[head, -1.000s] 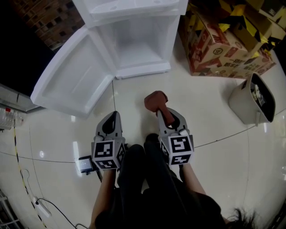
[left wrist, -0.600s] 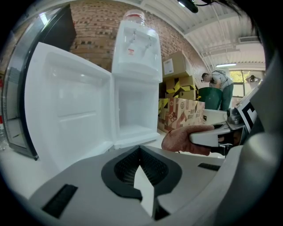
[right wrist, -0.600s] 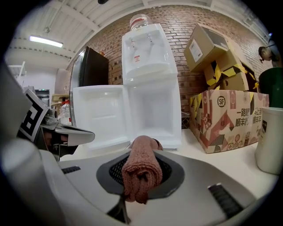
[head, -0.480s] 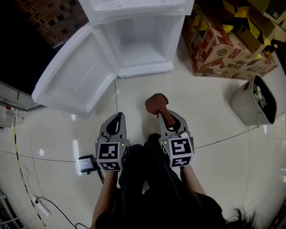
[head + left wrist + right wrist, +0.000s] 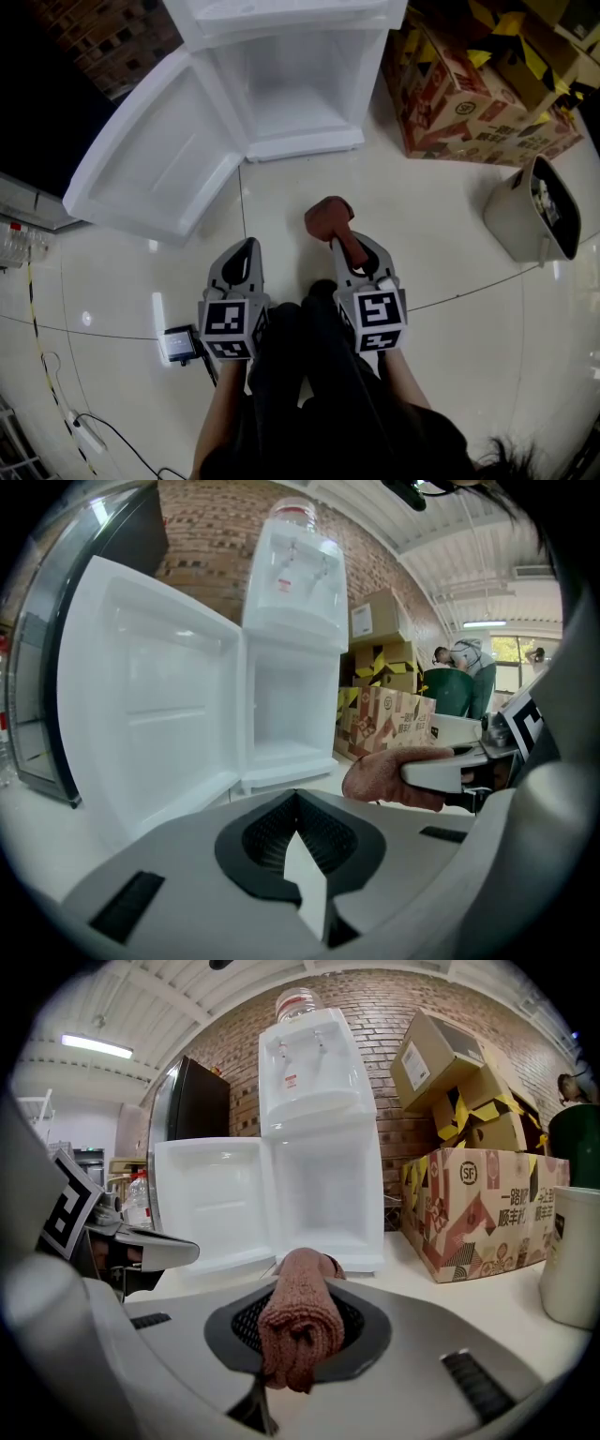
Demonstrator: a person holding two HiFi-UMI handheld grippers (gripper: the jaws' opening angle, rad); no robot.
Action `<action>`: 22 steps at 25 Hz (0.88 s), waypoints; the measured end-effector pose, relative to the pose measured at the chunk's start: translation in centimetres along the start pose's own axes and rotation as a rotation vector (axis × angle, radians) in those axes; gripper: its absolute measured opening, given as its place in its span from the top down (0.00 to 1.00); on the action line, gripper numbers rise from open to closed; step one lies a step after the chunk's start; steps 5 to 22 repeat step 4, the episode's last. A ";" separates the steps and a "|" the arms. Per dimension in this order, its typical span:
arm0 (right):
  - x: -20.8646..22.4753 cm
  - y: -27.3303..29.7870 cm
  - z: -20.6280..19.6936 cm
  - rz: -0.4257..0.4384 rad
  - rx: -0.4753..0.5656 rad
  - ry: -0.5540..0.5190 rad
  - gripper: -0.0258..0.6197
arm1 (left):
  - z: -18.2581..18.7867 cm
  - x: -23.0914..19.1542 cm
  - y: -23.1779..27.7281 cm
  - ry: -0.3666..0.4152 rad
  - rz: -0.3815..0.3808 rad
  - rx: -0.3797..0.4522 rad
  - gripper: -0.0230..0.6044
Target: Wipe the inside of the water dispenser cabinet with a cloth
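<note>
The white water dispenser cabinet [image 5: 295,94] stands open on the floor ahead, its door [image 5: 155,159] swung out to the left; its inside looks bare. My right gripper [image 5: 342,239] is shut on a rolled brown cloth [image 5: 326,216], which sticks out past the fingertips, well short of the cabinet. In the right gripper view the cloth [image 5: 300,1312] fills the jaws, with the cabinet [image 5: 323,1194] beyond. My left gripper [image 5: 244,248] hangs beside it, shut with nothing in it. The left gripper view shows the cabinet [image 5: 286,714], the door [image 5: 150,705] and the cloth [image 5: 384,775] at right.
Printed cardboard boxes [image 5: 469,84] are stacked right of the cabinet. A white bin [image 5: 530,211] stands at the far right. A small device [image 5: 178,345] and a cable [image 5: 84,431] lie on the tiled floor at left. A dark fridge [image 5: 197,1101] stands behind the door.
The head view shifted slightly. Both grippers keep the same pose, and the cloth stays in the right one.
</note>
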State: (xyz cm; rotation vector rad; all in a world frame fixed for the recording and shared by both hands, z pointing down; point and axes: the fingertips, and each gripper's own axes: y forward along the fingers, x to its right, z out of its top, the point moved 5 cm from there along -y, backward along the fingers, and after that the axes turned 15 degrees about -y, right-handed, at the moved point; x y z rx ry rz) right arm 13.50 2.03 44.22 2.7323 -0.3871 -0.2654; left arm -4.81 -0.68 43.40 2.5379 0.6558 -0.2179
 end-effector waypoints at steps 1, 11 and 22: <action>0.0 0.0 0.0 0.001 0.000 0.000 0.84 | 0.0 0.0 0.0 -0.001 0.000 -0.001 1.00; -0.1 0.1 0.0 0.005 0.002 0.000 0.84 | -0.1 0.0 0.1 -0.003 0.000 -0.003 1.00; -0.1 0.1 0.0 0.005 0.002 0.000 0.84 | -0.1 0.0 0.1 -0.003 0.000 -0.003 1.00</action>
